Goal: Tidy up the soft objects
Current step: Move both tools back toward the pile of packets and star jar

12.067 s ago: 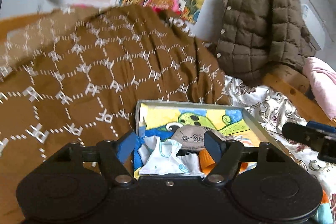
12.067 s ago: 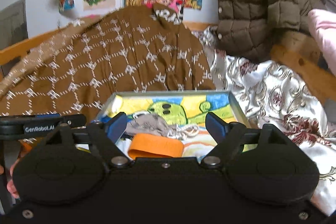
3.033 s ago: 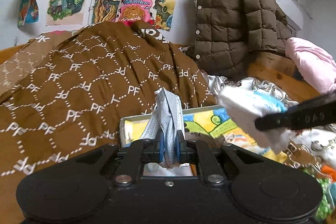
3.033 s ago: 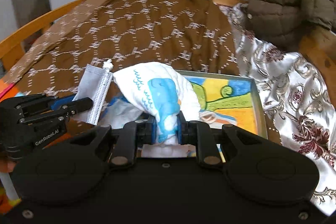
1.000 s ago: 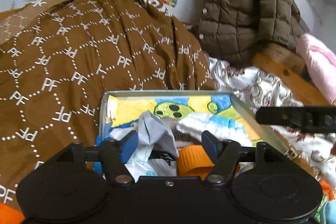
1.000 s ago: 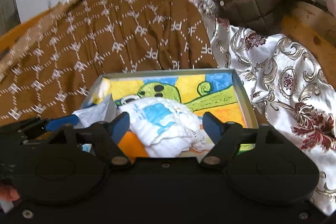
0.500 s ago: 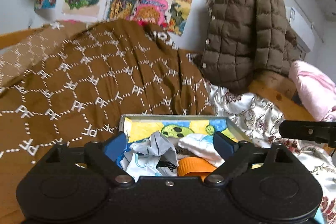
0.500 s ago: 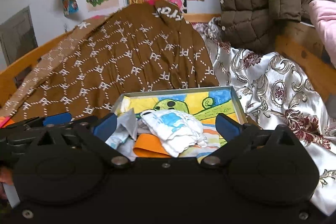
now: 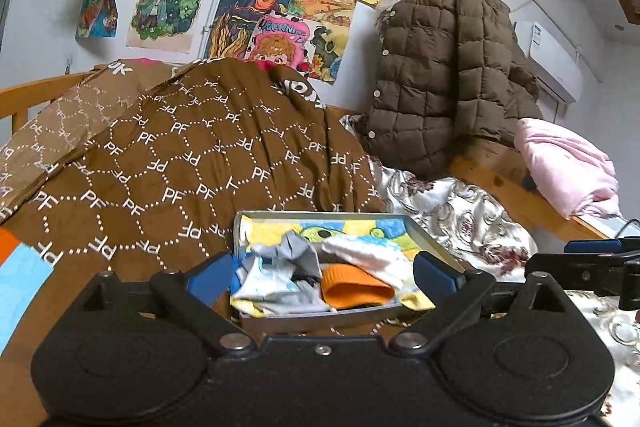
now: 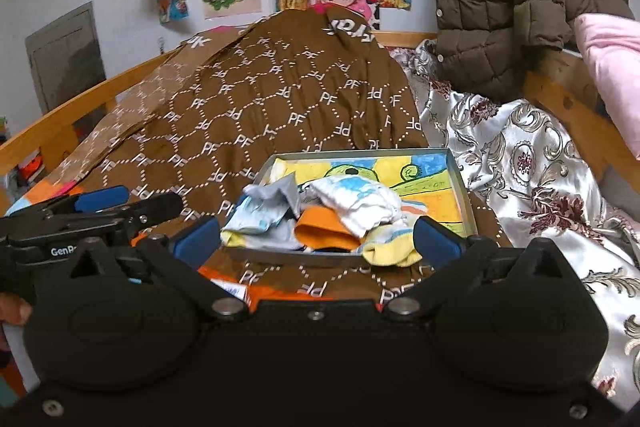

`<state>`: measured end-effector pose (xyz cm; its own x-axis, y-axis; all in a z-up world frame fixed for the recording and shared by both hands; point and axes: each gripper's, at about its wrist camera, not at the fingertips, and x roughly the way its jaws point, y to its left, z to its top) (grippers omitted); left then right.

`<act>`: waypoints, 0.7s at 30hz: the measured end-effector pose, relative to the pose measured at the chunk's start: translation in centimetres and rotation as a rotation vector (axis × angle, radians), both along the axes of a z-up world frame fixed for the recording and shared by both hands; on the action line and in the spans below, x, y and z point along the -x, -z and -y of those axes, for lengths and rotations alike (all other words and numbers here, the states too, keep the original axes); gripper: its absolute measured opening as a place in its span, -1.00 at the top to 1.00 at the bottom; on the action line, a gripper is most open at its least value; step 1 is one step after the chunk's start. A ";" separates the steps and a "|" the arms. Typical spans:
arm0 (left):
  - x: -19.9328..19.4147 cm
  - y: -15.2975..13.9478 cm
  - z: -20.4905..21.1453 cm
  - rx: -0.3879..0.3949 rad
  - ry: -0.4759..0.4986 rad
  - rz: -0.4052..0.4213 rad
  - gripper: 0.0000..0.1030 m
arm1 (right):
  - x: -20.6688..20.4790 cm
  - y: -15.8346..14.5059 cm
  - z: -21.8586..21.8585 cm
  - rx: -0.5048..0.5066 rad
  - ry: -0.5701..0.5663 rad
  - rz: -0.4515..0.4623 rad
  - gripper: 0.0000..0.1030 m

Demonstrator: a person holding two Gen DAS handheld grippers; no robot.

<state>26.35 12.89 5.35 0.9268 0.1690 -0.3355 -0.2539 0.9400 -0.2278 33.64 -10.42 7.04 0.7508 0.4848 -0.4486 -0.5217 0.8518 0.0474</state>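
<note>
A shallow metal tray (image 9: 320, 214) with a painted bottom lies on the bed. In it are a grey face mask (image 9: 294, 247), a white cloth with blue print (image 9: 360, 255), an orange band (image 9: 352, 287) and other small fabrics. My left gripper (image 9: 322, 277) hovers short of the tray's near edge, its jaws opening, with nothing between them. In the right wrist view the tray (image 10: 456, 183) holds the mask (image 10: 280, 193) and the white cloth (image 10: 352, 203). My right gripper (image 10: 317, 235) is open and empty before it. The left gripper (image 10: 100, 203) shows at the left.
A brown blanket (image 9: 180, 167) printed with "PF" is heaped behind and under the tray. A silvery floral sheet (image 10: 520, 155) lies to the right. A quilted brown jacket (image 9: 440, 75) and a pink cloth (image 9: 560, 163) hang on the wooden bed rail (image 10: 80, 107).
Both grippers have pulled back and up from the tray, and their jaws have spread wider. The mask and the white cloth stay in the tray.
</note>
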 end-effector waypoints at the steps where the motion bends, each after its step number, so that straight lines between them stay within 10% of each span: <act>1: 0.5 0.0 0.2 0.000 0.002 0.000 -0.88 | 0.7 -0.1 0.2 0.002 -0.003 0.000 -0.99; 21: 5.1 -0.1 3.5 -0.034 0.068 0.001 -0.98 | 10.8 -1.4 0.3 0.019 -0.073 0.027 -0.99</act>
<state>21.30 9.41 5.44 0.9368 0.1170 -0.3297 -0.1892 0.9621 -0.1961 22.79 -10.72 8.49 0.7254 0.5307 -0.4383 -0.5836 0.8118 0.0171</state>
